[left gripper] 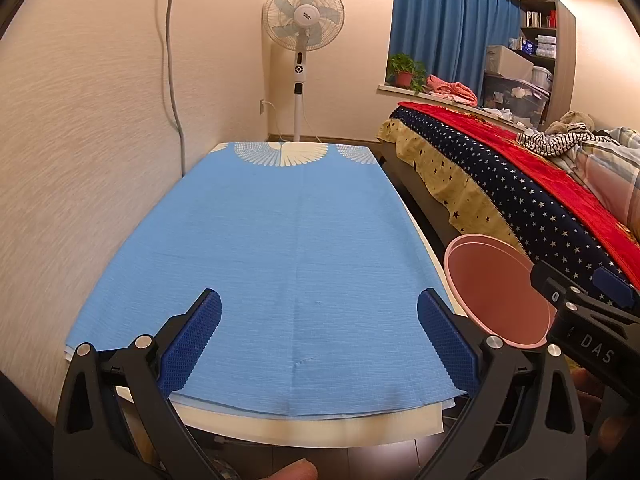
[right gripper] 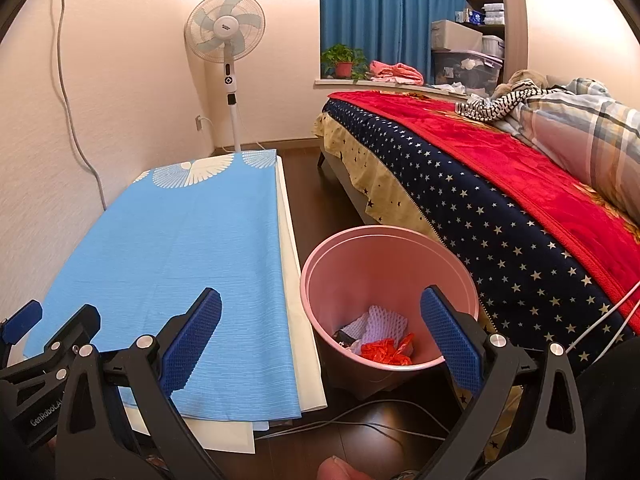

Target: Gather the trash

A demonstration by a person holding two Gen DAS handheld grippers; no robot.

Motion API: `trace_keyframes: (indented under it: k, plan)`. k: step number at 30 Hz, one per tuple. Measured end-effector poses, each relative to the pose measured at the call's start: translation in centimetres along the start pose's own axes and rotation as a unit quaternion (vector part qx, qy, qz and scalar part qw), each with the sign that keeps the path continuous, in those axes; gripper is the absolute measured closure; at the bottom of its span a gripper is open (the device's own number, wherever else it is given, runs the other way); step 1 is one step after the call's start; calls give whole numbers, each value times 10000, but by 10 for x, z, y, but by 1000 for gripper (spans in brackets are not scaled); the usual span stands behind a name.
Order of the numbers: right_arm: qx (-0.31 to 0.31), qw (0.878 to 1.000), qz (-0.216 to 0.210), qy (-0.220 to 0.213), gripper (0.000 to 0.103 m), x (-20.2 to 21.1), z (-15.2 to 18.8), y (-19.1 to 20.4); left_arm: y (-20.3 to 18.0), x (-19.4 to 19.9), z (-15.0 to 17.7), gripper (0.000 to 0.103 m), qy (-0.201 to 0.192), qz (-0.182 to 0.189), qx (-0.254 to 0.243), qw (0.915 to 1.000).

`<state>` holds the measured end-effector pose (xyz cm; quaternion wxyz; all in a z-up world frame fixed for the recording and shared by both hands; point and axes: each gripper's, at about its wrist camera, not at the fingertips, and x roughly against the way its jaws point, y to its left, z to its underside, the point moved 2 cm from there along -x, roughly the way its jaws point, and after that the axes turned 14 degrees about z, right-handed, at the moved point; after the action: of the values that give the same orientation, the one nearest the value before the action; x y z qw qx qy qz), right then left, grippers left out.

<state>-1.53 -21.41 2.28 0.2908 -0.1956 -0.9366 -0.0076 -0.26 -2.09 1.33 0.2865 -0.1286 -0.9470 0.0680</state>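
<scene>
Nearest the lens in the left wrist view, the left gripper (left gripper: 319, 344) has its jaws spread wide and holding nothing; its blue ribbed pads (left gripper: 191, 344) hang above the near end of the surface (left gripper: 280, 432), without visible contact. A fingertip (left gripper: 294, 471) shows at the bottom edge of that frame.

In the right wrist view, the right gripper (right gripper: 320, 344) likewise has its jaws wide apart and empty. Its right pad overlaps the rim of the pink bin (right gripper: 384, 256) in the picture; whether they touch cannot be told.

The bin stands on the dark floor (right gripper: 304, 184) in the lower centre of the right view, just beside the surface's right edge and between it and the bed (right gripper: 500, 208). Inside lie white foam netting (right gripper: 386, 320), crumpled red wrapping (right gripper: 386, 350) and other scraps too small to identify.

A light blue cloth (left gripper: 280, 240) with a white fan pattern at its far end covers the surface, and nothing lies on it. A standing fan (left gripper: 303, 20) occupies the upper centre of the left view, with blue curtains (left gripper: 448, 20) and a potted plant (left gripper: 404, 68) to the upper right.
</scene>
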Motion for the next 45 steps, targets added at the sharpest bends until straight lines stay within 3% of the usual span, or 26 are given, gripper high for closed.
trace_keyframes:
  k: [45]
  plan:
    - [32, 10000, 40, -15, 5, 1, 0, 0, -6, -2, 5, 8, 45, 91, 13, 9999]
